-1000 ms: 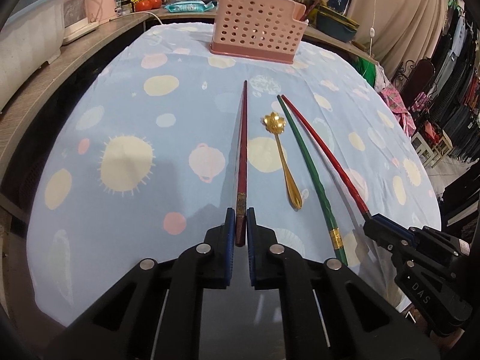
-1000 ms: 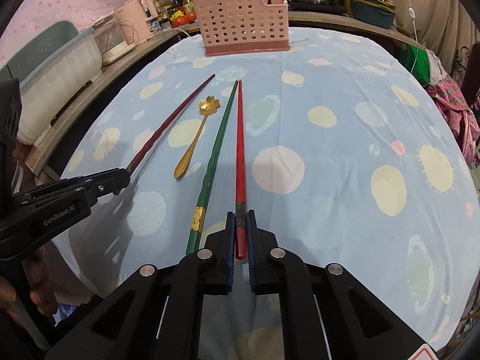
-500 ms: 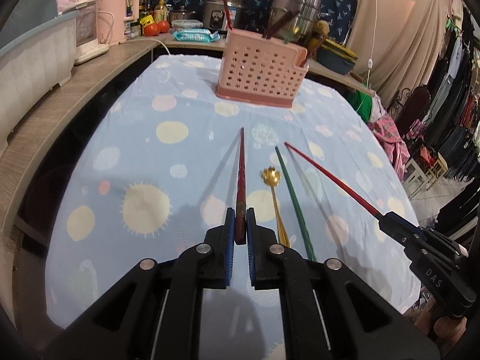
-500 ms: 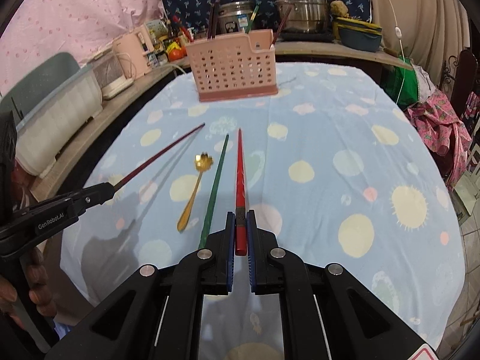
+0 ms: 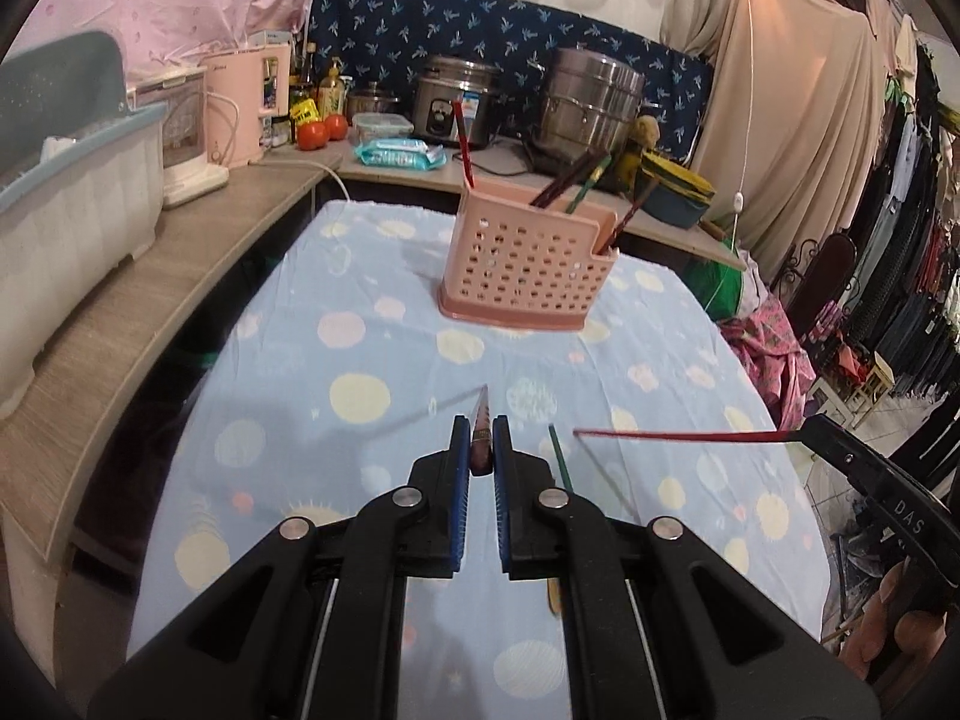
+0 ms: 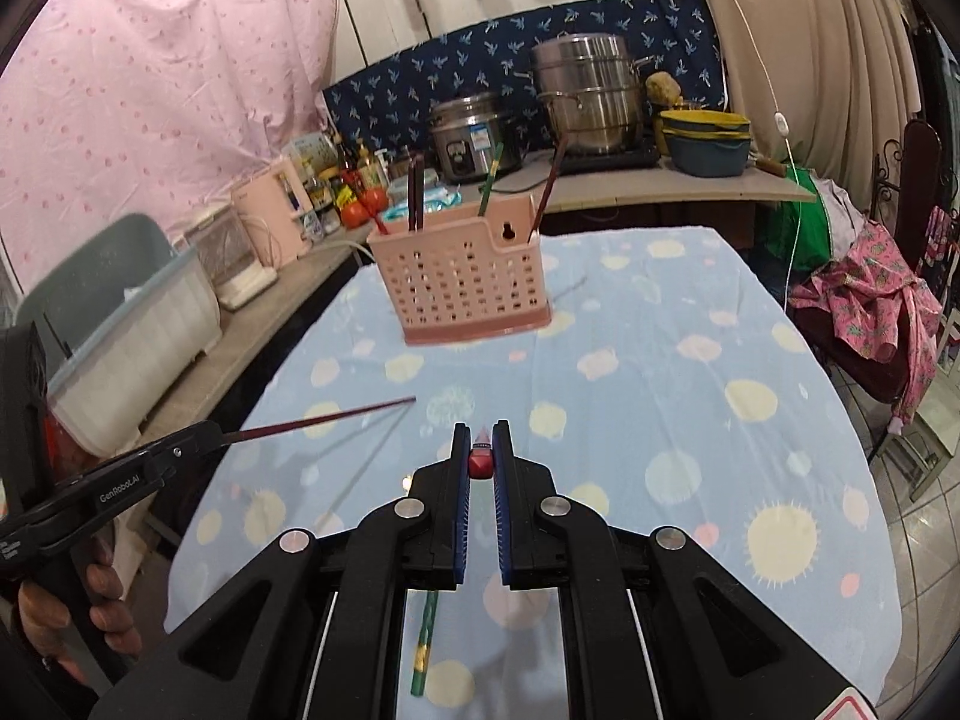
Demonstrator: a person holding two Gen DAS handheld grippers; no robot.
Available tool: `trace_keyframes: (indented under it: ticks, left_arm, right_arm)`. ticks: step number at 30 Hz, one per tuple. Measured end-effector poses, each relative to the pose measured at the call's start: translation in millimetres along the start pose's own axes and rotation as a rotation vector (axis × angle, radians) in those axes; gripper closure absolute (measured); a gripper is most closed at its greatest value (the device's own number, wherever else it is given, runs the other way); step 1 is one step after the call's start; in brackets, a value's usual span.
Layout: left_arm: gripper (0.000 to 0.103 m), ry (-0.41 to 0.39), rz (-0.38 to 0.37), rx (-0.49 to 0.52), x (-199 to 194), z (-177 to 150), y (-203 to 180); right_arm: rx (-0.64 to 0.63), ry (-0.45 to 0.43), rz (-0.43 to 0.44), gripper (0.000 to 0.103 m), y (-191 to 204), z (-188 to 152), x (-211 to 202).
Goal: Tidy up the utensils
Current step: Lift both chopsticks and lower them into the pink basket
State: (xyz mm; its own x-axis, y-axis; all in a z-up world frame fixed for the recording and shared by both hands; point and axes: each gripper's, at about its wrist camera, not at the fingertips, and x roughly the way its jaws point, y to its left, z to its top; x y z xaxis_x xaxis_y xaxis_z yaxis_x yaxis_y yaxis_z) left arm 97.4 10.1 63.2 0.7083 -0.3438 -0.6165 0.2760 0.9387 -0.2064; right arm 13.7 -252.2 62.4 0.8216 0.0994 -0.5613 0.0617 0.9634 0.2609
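Note:
My left gripper is shut on a dark red chopstick and holds it in the air, pointing at the pink perforated utensil basket. My right gripper is shut on a bright red chopstick, also lifted and pointing at the basket. Each held stick shows from the side in the other view: the bright red one and the dark red one. A green chopstick lies on the cloth, partly hidden under the grippers. The basket holds several chopsticks upright.
The table has a blue spotted cloth. A wooden counter runs along the left with a plastic bin and appliances. Pots and tomatoes stand behind the basket. Clothes and a chair are at the right.
Both grippers have lifted their chopsticks off the cloth and raised them high, tilting the view up toward the basket. The green chopstick stays on the table; the gold spoon is out of sight.

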Motion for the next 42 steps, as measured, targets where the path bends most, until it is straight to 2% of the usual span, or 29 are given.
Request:
trace_keyframes:
  ticks: [23,36,42]
  left_arm:
    - [0.096,-0.234,-0.037,0.008,-9.3,141.0,-10.4]
    - [0.096,-0.407,0.002,0.054,-2.4,233.3,-29.0]
    - [0.096,-0.449,0.001,0.071,17.3,255.5,-33.3]
  right_arm:
    - [0.068,-0.176,0.055,0.096,-18.5,112.2,7.9]
    - [0.060,-0.348,0.076,0.096,-1.6,220.2,31.1]
    - [0.048,-0.387,0.071,0.096,4.9,252.3,56.9]
